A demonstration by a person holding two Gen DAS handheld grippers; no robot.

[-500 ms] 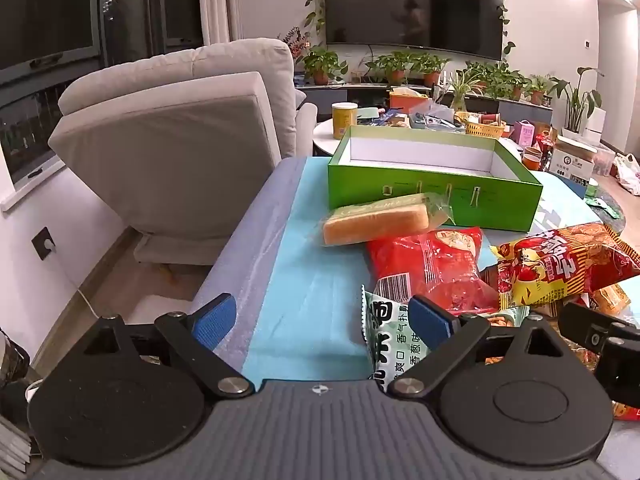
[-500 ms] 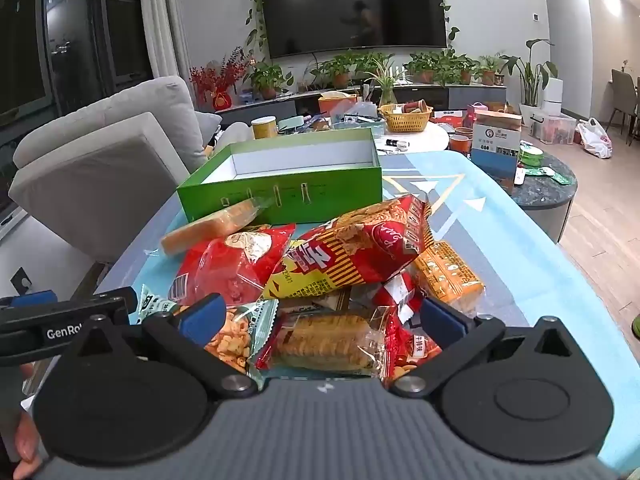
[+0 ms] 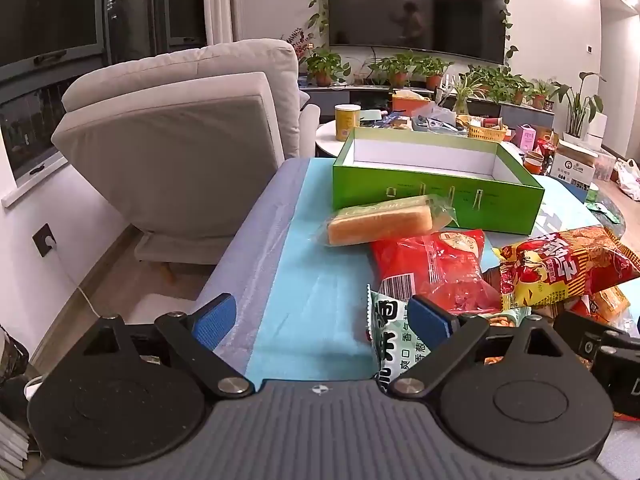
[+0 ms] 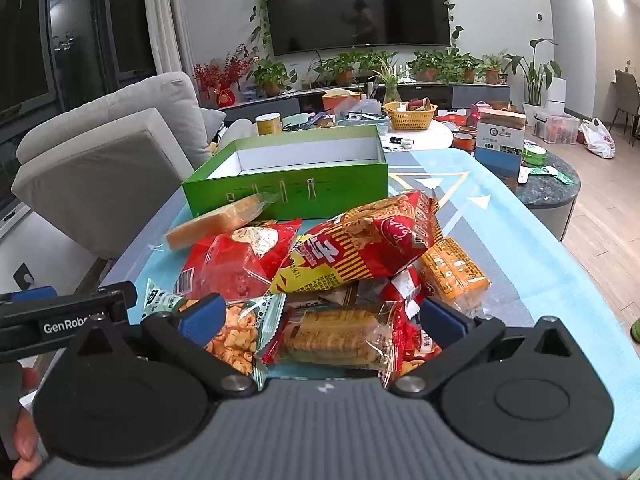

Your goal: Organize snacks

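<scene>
An open green box (image 3: 436, 196) (image 4: 288, 192) with a white inside stands empty at the far side of the blue-covered table (image 3: 316, 300). In front of it lies a pile of snack packs: a wrapped bread slice (image 3: 380, 224) (image 4: 216, 220), a red bag (image 3: 432, 268) (image 4: 240, 264), a red-and-yellow striped bag (image 3: 564, 268) (image 4: 372, 240), a green-white puffed snack pack (image 3: 392, 336) (image 4: 236, 328), a clear cookie pack (image 4: 332, 336), and an orange cracker pack (image 4: 452, 272). My left gripper (image 3: 324, 320) is open over bare table left of the pile. My right gripper (image 4: 324, 316) is open around the cookie pack.
A grey armchair (image 3: 180, 136) stands left of the table. A round side table (image 4: 552, 184) with a carton (image 4: 500, 136) is at the right. A cluttered white table with a yellow basket (image 4: 408, 116) lies beyond the box. The left gripper shows in the right wrist view (image 4: 64, 316).
Both views have shifted slightly closer to the snack pile. Nothing was gripped or moved.
</scene>
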